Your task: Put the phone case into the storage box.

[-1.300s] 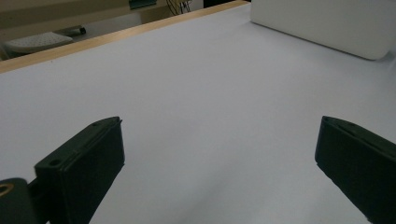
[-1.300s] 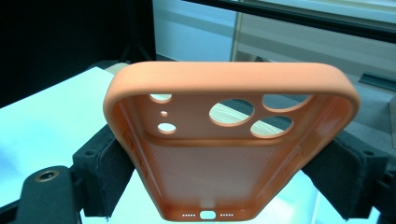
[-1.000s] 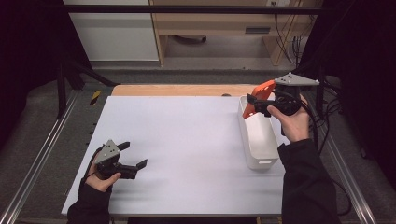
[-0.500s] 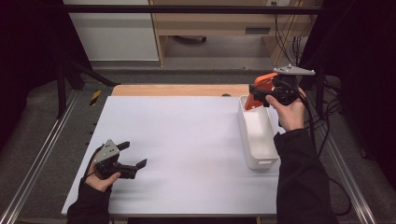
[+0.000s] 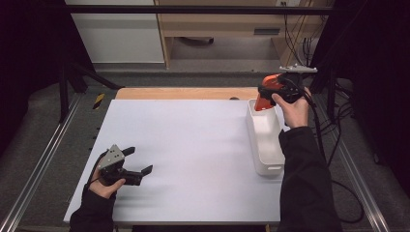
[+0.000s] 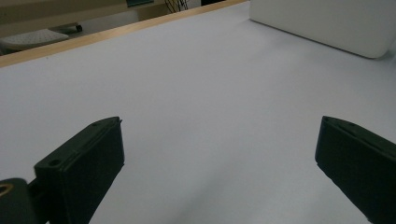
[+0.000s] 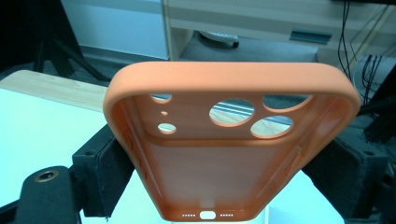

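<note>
Currently I am holding the orange phone case (image 7: pixel 229 140) pinched in the right gripper (image 5: pixel 270 94), above the far end of the white bin (image 5: pixel 265 135); left gripper (image 5: pixel 138 162) is resting spread on the table (image 5: pixel 193 145); risk: the soft case flexing and slipping out, missing the bin.

The phone case (image 7: pixel 229 140) between the black jaws of the right hand-held gripper (image 7: pixel 229 186) is orange — its inner face finely dotted. Just below that hand-held gripper sits a white bin (image 5: pixel 266 140) on the pale surface (image 5: pixel 193 145) — wood-edged.
</note>
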### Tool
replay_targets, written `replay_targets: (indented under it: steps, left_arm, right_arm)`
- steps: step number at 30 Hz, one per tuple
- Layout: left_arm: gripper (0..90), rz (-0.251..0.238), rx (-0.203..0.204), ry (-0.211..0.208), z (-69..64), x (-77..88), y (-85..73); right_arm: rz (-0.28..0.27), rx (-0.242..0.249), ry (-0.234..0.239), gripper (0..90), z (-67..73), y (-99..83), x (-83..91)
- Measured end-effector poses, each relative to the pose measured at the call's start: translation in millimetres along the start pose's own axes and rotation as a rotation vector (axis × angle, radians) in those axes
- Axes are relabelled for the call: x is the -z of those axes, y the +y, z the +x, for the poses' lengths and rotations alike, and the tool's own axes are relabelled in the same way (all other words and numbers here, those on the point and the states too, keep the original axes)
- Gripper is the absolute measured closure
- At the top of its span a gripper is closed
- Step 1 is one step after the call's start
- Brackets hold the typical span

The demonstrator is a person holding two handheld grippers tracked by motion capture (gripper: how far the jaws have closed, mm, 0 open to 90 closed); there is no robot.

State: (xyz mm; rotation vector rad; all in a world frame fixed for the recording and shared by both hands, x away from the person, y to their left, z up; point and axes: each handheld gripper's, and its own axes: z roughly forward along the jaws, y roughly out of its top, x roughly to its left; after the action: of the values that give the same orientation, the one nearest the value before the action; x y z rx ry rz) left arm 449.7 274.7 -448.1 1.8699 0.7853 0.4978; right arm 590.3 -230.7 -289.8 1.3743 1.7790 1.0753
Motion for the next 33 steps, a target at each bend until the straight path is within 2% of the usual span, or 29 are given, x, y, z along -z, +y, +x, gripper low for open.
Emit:
replay_targets:
  steps: [8,17,33]
  left_arm:
    - [0.7,0.002,-0.001,0.0,0.2,-0.8,-0.6]
    - [0.7,0.008,-0.004,-0.001,0.3,-1.7,-1.1]
    - [0.4,0.019,-0.002,-0.004,1.4,-3.6,-2.9]
  right_arm:
    - [0.03,-0.027,-0.029,15.5,-2.1,-1.1,-16.8]
    - [0.068,-0.031,-0.056,15.5,-2.3,-5.4,-34.5]
    - [0.092,-0.043,-0.104,15.5,-1.0,-12.3,-63.6]
